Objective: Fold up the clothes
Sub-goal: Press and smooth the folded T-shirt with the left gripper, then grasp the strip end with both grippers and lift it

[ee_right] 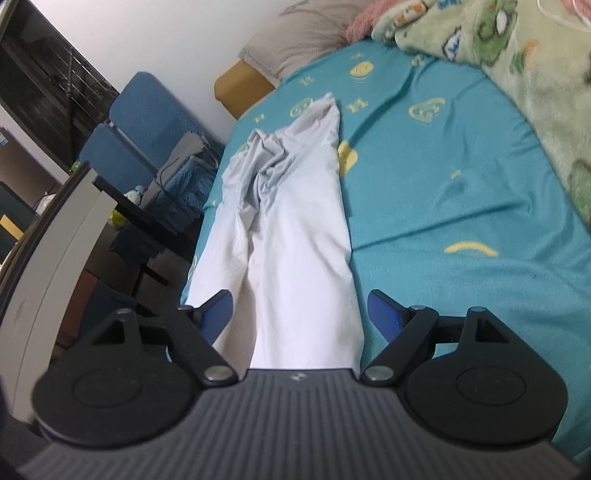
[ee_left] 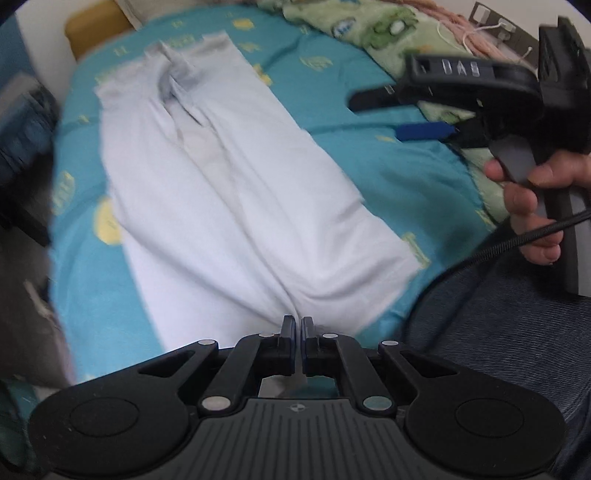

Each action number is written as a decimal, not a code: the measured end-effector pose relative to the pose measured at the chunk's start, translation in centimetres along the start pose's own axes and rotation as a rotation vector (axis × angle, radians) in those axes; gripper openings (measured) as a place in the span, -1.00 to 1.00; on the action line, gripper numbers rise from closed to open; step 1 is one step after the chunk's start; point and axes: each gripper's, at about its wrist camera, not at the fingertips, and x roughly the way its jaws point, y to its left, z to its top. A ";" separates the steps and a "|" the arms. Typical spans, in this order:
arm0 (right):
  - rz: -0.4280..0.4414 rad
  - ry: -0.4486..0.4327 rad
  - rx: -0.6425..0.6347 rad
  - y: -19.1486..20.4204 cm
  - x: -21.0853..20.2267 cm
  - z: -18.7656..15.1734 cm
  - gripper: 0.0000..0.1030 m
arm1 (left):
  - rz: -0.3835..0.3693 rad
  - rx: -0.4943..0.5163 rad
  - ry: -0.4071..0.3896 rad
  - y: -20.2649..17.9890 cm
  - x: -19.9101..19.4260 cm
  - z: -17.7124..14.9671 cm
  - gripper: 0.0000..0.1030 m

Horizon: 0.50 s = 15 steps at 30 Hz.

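Observation:
A white garment [ee_left: 236, 199] lies lengthwise on the teal bed sheet [ee_left: 388, 173], with a bunched, greyish end at the far side. My left gripper [ee_left: 298, 325] is shut at the garment's near edge; whether cloth is pinched between the fingers is not clear. The right gripper [ee_left: 376, 114] appears in the left wrist view, held in a hand above the bed to the right, jaws apart. In the right wrist view the garment [ee_right: 295, 236] runs away between my open right gripper [ee_right: 299, 306] fingers, which hold nothing.
A green patterned blanket [ee_right: 528, 74] lies along the bed's right side. A grey pillow [ee_right: 306, 33] sits at the head. A blue chair [ee_right: 140, 122] and dark desk [ee_right: 147, 221] stand left of the bed. The person's jeans-clad leg [ee_left: 509, 332] is at right.

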 end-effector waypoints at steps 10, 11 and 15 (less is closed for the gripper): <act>0.045 0.169 0.162 -2.4 2.4 -1.0 0.60 | -0.106 -0.525 -0.161 9.3 -0.4 -1.8 0.01; 0.046 0.184 0.183 -2.7 2.7 -1.1 0.60 | -0.091 -0.587 -0.169 10.6 -0.1 -2.2 0.03; 0.042 0.244 0.245 -3.7 3.7 -1.7 0.47 | -0.078 -0.763 -0.147 14.2 1.3 -3.4 0.04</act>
